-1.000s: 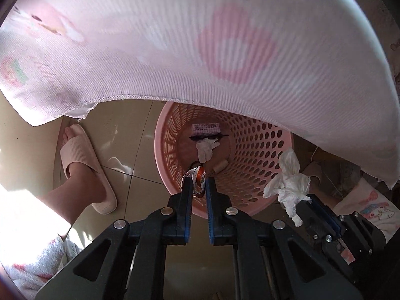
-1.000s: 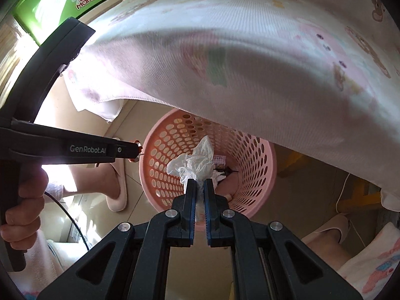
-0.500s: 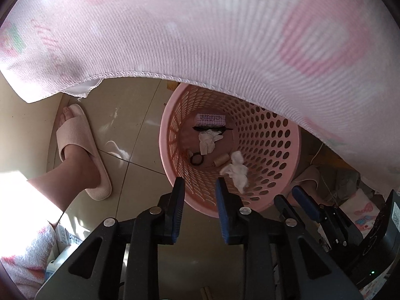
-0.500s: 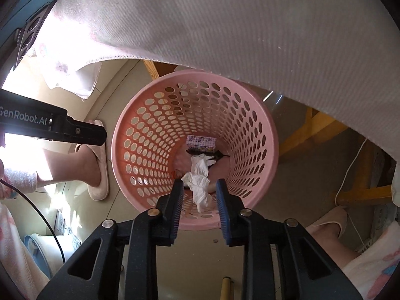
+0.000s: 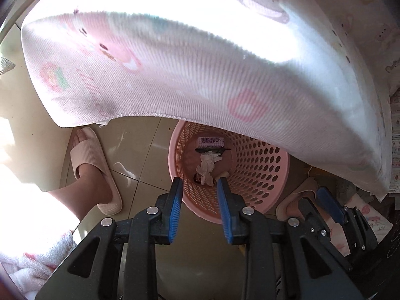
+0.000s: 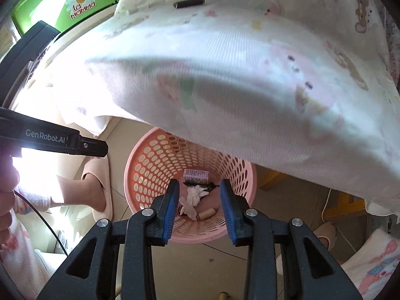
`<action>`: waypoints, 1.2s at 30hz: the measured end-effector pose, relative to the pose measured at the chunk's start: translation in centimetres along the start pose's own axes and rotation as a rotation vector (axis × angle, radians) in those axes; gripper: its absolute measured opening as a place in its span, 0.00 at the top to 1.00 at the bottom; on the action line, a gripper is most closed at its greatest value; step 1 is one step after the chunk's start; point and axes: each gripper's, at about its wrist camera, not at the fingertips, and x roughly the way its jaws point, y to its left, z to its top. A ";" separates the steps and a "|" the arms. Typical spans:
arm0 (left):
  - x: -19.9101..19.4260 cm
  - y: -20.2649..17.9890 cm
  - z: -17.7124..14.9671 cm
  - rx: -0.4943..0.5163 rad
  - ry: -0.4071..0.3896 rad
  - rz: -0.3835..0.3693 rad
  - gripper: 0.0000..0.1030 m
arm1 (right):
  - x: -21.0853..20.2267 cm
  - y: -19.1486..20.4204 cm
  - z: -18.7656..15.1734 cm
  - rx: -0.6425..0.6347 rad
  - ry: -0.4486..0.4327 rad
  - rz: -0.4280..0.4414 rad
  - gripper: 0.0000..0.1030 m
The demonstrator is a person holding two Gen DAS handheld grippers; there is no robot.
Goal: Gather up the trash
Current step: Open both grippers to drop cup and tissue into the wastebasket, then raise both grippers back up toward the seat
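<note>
"GenRobot.AI" on left hand-held gripper (image 6: 100, 148); "la MaMMa" on green box (image 6: 62, 2).

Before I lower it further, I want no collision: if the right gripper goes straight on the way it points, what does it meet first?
Probably the crumpled tissue in the pink basket. The right gripper is empty, its jaws opening, aimed into the basket's mouth. Depth is unclear, so the near rim might catch a finger first.

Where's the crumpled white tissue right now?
In both wrist views, the tissue lies at the bottom of the pink basket, just below the small printed box, neither gripper holding it.
</note>
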 end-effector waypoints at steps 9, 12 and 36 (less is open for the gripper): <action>-4.1 -1.6 -0.5 0.098 -0.159 0.048 0.69 | -4.5 -0.3 1.4 0.021 -0.148 -0.009 0.47; -5.4 -2.1 -0.5 0.129 -0.227 0.071 0.64 | -5.1 -0.5 1.7 0.033 -0.160 -0.006 0.47; -16.8 -2.5 7.2 0.164 -0.516 0.136 0.11 | -12.3 -4.3 12.0 0.110 -0.388 -0.074 0.16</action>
